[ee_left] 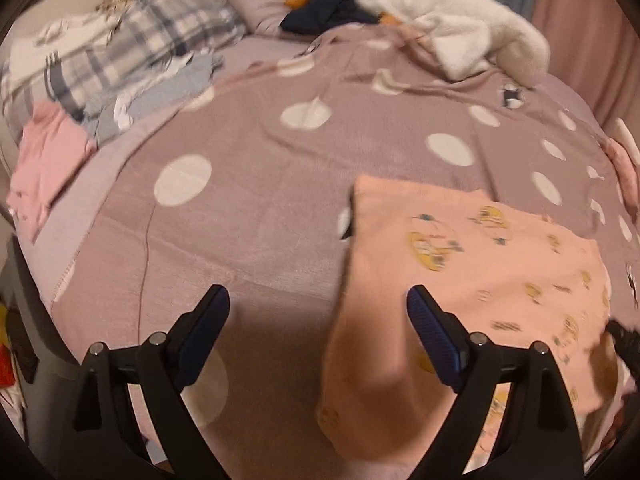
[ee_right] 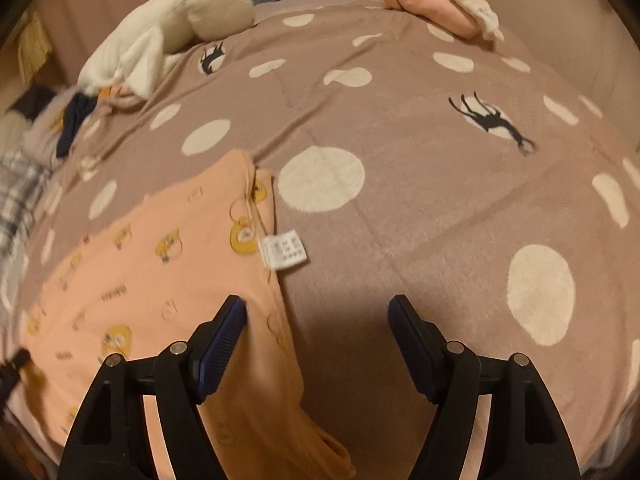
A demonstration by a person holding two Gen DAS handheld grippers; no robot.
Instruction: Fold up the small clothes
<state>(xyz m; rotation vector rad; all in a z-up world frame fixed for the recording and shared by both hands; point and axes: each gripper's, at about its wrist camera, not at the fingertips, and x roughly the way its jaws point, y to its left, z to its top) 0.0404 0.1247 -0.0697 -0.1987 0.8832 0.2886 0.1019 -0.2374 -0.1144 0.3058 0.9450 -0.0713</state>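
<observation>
A small peach garment (ee_left: 472,280) with yellow cartoon prints lies flat on the spotted mauve blanket (ee_left: 260,200). In the left wrist view my left gripper (ee_left: 318,316) is open and empty above its left edge. In the right wrist view the same garment (ee_right: 152,280) lies at the left, with a white care label (ee_right: 285,255) at its right edge. My right gripper (ee_right: 318,328) is open and empty over that right edge. The tip of the other gripper shows at the far left (ee_right: 14,364).
A pink garment (ee_left: 44,168) and a plaid and grey heap (ee_left: 120,52) lie at the far left. A white fleece (ee_left: 460,28) and dark clothes (ee_left: 328,12) lie at the back. Folded pink and cream pieces (ee_right: 440,4) sit at the far edge.
</observation>
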